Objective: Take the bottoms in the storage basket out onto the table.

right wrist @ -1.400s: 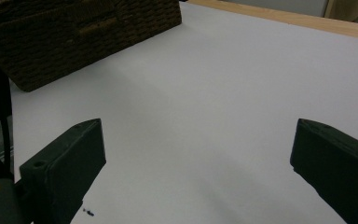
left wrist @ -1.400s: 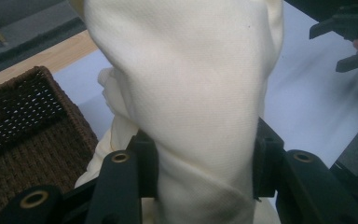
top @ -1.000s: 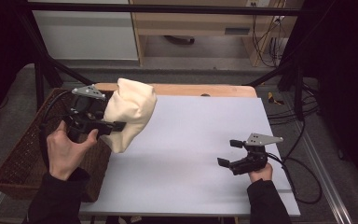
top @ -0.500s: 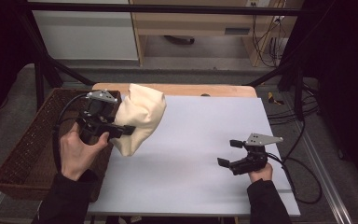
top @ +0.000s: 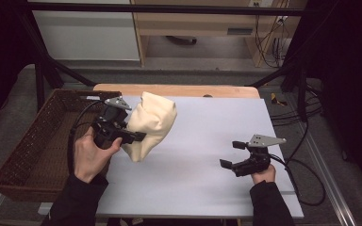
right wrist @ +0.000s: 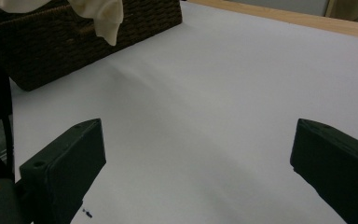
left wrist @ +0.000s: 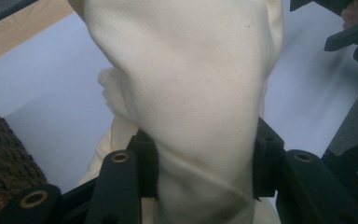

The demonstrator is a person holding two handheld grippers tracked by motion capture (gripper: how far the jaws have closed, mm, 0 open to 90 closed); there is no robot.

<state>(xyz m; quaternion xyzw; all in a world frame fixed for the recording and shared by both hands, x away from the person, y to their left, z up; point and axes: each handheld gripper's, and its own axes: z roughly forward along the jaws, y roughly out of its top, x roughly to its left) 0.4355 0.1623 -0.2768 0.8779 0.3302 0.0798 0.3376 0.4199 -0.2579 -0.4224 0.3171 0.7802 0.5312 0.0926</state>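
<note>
A cream cloth (top: 152,123) hangs bunched over the left part of the white table (top: 207,136), its lower end near the surface. My left gripper (top: 139,136) is shut on the cloth, held just right of the wicker basket. In the left gripper view the cloth (left wrist: 191,93) is squeezed between the two black jaws and rises above them. My right gripper (top: 227,154) rests low on the table at the right, open, with nothing between its jaws. The right gripper view has a corner of the cloth (right wrist: 100,16) dangling at the top left, before the basket.
A dark wicker basket (top: 33,146) stands at the table's left edge, also seen as the basket (right wrist: 88,37) in the right gripper view. A wooden strip (top: 179,89) runs along the table's far edge. Cables (top: 306,165) lie at the right.
My left gripper has carried the cloth to the right and downward, away from the basket and over the table. The right gripper has stayed where it was.
</note>
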